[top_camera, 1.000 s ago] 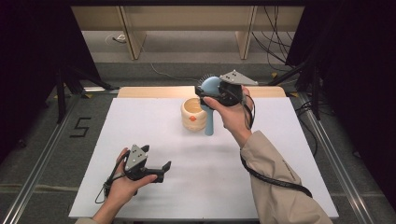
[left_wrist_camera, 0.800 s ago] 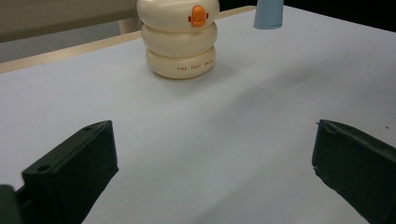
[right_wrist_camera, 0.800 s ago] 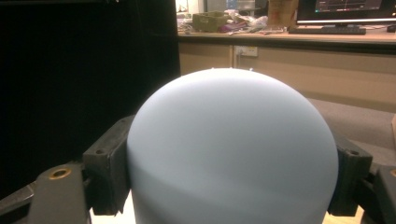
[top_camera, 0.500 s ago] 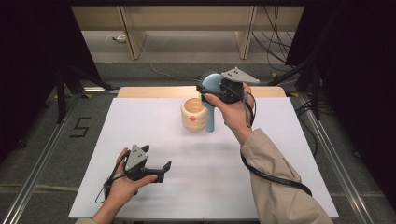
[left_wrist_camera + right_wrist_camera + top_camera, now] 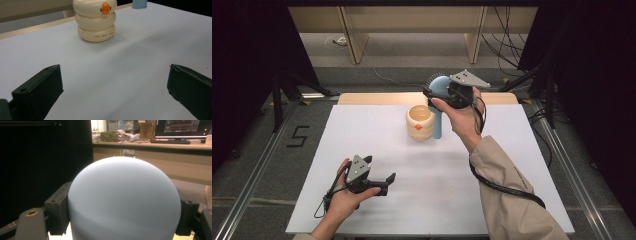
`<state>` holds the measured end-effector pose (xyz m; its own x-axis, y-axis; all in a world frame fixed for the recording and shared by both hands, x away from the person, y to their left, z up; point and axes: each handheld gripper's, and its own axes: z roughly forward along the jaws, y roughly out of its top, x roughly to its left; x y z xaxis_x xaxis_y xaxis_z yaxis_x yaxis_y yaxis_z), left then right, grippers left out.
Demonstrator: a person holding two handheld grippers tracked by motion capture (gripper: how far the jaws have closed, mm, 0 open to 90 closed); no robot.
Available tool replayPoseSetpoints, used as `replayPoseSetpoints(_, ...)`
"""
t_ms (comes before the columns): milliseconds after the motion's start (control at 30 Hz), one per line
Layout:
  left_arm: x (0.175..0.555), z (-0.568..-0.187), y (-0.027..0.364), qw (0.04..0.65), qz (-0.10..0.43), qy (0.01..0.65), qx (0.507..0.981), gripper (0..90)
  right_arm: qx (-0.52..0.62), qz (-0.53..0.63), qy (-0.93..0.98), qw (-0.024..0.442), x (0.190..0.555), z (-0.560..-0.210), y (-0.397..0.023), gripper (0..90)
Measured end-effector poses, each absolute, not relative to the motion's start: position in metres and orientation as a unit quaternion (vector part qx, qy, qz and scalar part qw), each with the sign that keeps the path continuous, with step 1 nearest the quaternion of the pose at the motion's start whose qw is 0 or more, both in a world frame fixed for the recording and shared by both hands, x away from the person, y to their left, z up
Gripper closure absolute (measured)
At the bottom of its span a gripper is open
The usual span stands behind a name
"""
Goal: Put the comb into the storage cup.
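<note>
- Two things are in play on the white table (image 5: 362,135): a pale blue brush (image 5: 439,107) and a cream holder (image 5: 420,121).
- Blue brush: smooth, matte plastic with a rounded, dome-like head that fills the right gripper view (image 5: 125,200); in the high view short bristles fringe the head's left edge, and a straight handle runs down to the table just right of the holder.
- Right gripper (image 5: 443,91): its black jaws pinch the brush head from both sides, holding the brush upright over the far middle of the table.
- Cream holder: glossy, shaped like three stacked rounded rings with an open top; a small orange beak-like knob sits on the upper ring (image 5: 105,8).
- Writing: small orange-brown capitals on the lowest ring of the holder, beginning "THE"; the rest is too small to read surely.
- Left gripper (image 5: 379,181): rests low on the near left part of the table, jaws spread wide with only bare surface between them, blocky black pads (image 5: 40,87) matte.
- A painted "5" (image 5: 298,136) marks the floor left of the table.
</note>
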<state>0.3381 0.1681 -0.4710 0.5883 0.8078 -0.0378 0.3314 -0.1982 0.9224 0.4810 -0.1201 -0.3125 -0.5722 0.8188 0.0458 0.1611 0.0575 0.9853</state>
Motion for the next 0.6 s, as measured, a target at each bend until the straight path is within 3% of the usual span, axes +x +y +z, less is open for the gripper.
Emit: replayPoseSetpoints(600, 0.338, -0.471, 0.1677, 0.501, 0.237, 0.386, 0.737, 0.0, 0.363, 0.585, 0.664, 0.291, 0.4845, -0.3055, -0.1172, 21.4)
